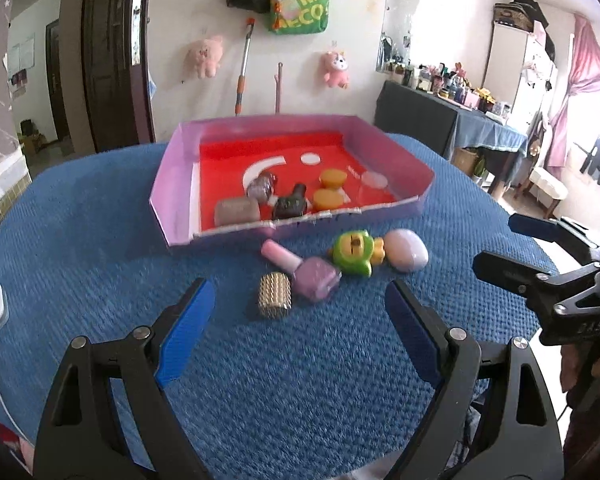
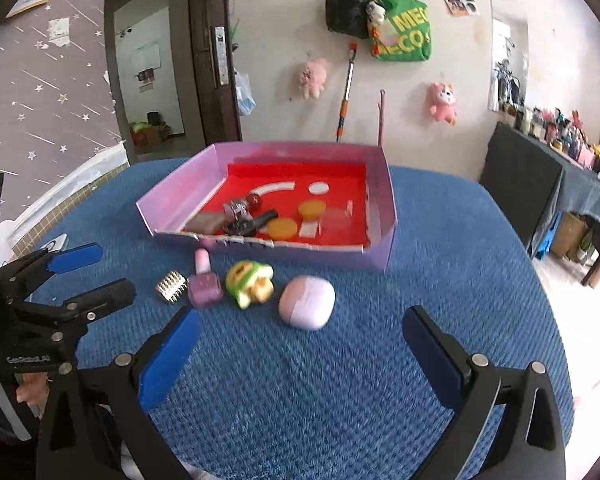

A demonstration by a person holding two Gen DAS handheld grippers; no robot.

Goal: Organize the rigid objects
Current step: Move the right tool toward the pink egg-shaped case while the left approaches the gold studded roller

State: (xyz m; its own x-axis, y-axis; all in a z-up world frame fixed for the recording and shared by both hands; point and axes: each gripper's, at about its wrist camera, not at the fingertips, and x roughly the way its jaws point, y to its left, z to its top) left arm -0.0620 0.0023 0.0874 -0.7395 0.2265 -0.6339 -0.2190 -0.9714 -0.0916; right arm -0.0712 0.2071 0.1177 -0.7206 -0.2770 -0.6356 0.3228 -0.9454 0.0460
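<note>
Both tongs apart and empty, so we drop the left gripper (image 1: 296, 312) square over the gold comb (image 1: 275, 295), clear of the nail polish (image 1: 315, 280) touching it, right gripper (image 2: 300, 338) taking the lilac case (image 2: 307, 301), then into the tray (image 1: 172, 192).

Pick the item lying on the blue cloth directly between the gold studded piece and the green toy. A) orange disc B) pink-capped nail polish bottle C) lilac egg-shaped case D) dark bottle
B: the pink-capped nail polish bottle lies on the cloth with the gold studded piece on one side and the green toy on the other.
</note>
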